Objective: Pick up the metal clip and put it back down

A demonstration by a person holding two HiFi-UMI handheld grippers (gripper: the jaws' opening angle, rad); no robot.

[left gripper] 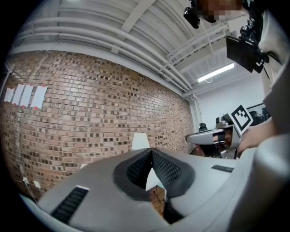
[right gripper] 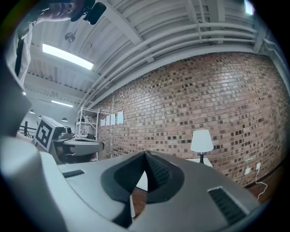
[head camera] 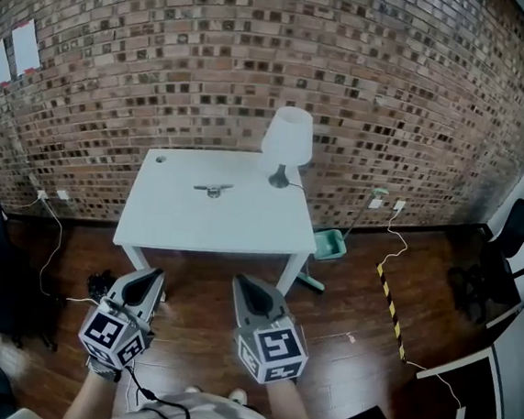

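The metal clip (head camera: 213,188) lies flat on the white table (head camera: 178,223), near its back edge and left of the lamp. Both grippers are held well short of the table, over the wooden floor, pointing toward it. My left gripper (head camera: 155,275) has its jaws closed tip to tip with nothing between them, as the left gripper view (left gripper: 151,150) shows. My right gripper (head camera: 239,281) is likewise shut and empty (right gripper: 145,154). Neither gripper view shows the clip.
A white table lamp (head camera: 287,140) stands at the table's back right. A green bin (head camera: 330,245) sits on the floor by the right table leg. Cables and yellow-black tape (head camera: 389,304) cross the floor. Black chairs (head camera: 507,246) and another white desk (head camera: 468,371) stand at right, and a brick wall behind.
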